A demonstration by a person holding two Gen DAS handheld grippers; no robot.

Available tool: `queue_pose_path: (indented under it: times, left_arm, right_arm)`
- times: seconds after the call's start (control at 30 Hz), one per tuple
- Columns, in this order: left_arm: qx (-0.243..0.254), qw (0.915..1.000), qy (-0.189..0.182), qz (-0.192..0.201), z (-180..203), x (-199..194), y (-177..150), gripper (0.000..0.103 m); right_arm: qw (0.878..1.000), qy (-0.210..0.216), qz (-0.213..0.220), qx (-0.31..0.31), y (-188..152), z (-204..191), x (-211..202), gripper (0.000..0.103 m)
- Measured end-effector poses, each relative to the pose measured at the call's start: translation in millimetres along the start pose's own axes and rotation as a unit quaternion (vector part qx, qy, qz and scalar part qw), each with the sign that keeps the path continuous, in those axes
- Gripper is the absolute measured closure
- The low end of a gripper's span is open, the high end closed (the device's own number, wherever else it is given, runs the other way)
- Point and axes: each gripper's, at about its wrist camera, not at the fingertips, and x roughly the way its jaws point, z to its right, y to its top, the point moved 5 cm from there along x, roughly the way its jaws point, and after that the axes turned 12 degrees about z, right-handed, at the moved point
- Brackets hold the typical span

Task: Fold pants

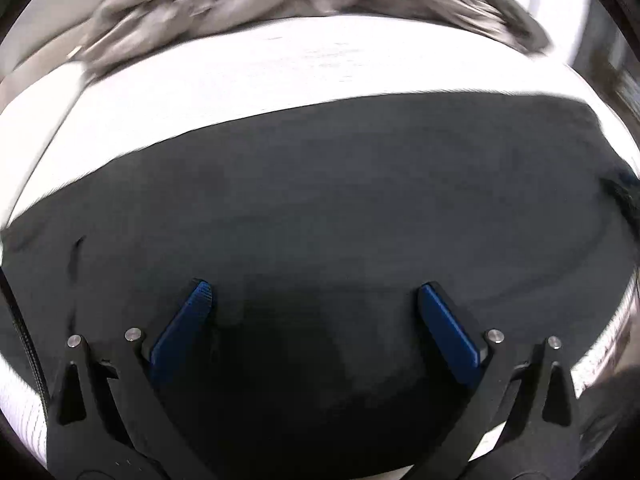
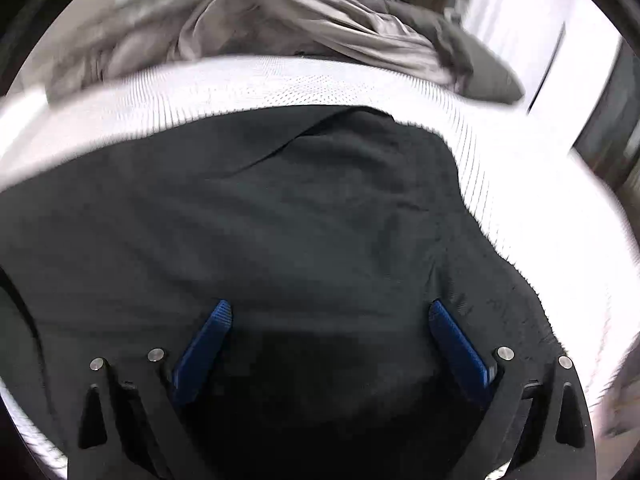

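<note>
Both grippers hung low over the dark pants (image 1: pixel 320 208), which lay spread on a white, finely ribbed bed surface (image 1: pixel 248 72), and neither had hold of any cloth, so the step in hand looked like the pause between folds, or the approach to the first one. The left gripper (image 1: pixel 316 292) had its blue-padded fingers (image 1: pixel 184 320) spread wide with nothing between them but flat fabric below; the right gripper (image 2: pixel 330 312) likewise stood with its jaws well apart over the garment. The next move probably called for each gripper to drop to an edge, close on a pinch of fabric that took every layer there, and carry it across in step with the other, so that the fold came out square instead of skewed. In the left wrist view the pants filled the near half of the frame, their far edge a fairly straight line against the white cover, the surface smooth with only faint creases. The right wrist view showed more disorder: a fold or overlapping layer ran diagonally near the far edge, and the right-hand edge was uneven, with a rough, speckled texture near that border. Beyond the pants, on the far side of the bed, lay a rumpled grey blanket (image 2: pixel 256 20), well apart from the garment. Both views were blurred towards their rims, so finer detail such as waistband or hems could not be told.
</note>
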Motion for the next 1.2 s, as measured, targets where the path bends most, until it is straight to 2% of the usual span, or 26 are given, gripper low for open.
queue_pose_path:
  times: [0.03,0.1,0.13,0.23,0.33,0.4,0.47,0.5,0.57,0.63,0.7,0.73,0.8,0.87,0.97,1.1,1.13,1.2]
  left_arm:
    - [-0.016,0.9999,0.002,0.0,-8,0,-1,0.0]
    - [-0.008,1.0,0.003,0.004,-8,-3,0,0.001]
    - [-0.001,0.9999,0.007,0.007,-5,-6,2,0.002]
    - [0.004,0.9995,-0.023,0.023,16,-14,13,0.002]
    - [0.021,0.9982,-0.048,0.028,43,-7,27,0.002]
    - [0.047,0.9981,-0.04,-0.002,57,15,28,0.002]
    - [0.058,0.9978,-0.021,-0.026,58,31,26,0.001]
    - [0.055,0.998,-0.022,-0.023,53,33,26,0.0]
    - [0.051,0.9984,-0.011,-0.023,38,31,26,0.0]
    - [0.035,0.9992,0.014,-0.016,11,27,25,0.0]
    - [-0.003,0.9998,0.011,-0.015,-13,24,22,0.0]
    - [-0.015,0.9997,0.011,-0.015,-19,22,21,0.0]
    - [-0.025,0.9994,0.017,-0.016,-21,18,25,0.0]
    - [-0.027,0.9991,0.03,-0.014,-14,13,31,0.004]
    - [-0.027,0.9996,-0.003,0.011,9,8,48,0.004]
    - [0.0,1.0,-0.008,0.001,52,31,63,0.004]
    - [0.011,0.9999,-0.005,-0.007,58,38,62,0.004]
    - [0.018,0.9988,0.026,-0.037,59,60,56,0.003]
  right_arm:
    - [1.0,-0.012,0.003,-0.016,1,-5,-1,0.005]
    - [0.999,-0.034,0.008,-0.041,4,-22,-5,0.004]
    - [0.999,-0.024,0.011,-0.043,6,-32,-9,0.004]
    - [0.998,0.051,0.024,-0.039,9,-78,-31,0.004]
    - [0.99,0.122,0.02,-0.065,14,-138,-34,0.003]
    - [0.983,0.166,0.005,-0.084,18,-183,-25,0.003]
    - [0.979,0.178,0.002,-0.101,22,-208,-14,0.003]
    - [0.978,0.172,-0.002,-0.118,24,-221,-5,0.003]
    - [0.98,0.151,-0.009,-0.128,26,-222,5,0.003]
    - [0.99,0.081,-0.01,-0.117,33,-191,19,0.003]
    - [0.996,-0.011,-0.02,-0.083,33,-144,32,0.001]
    - [0.998,-0.025,-0.029,-0.058,31,-128,35,0.001]
    - [0.999,-0.006,-0.037,0.001,26,-110,33,0.001]
    - [0.999,-0.007,-0.034,-0.002,26,-116,25,0.001]
    - [0.998,0.058,-0.015,-0.025,35,-160,9,0.001]
    - [0.99,0.109,-0.013,-0.09,46,-244,6,0.001]
    - [0.988,0.111,-0.016,-0.106,48,-255,12,0.001]
    - [0.986,0.096,-0.022,-0.137,44,-272,18,0.002]
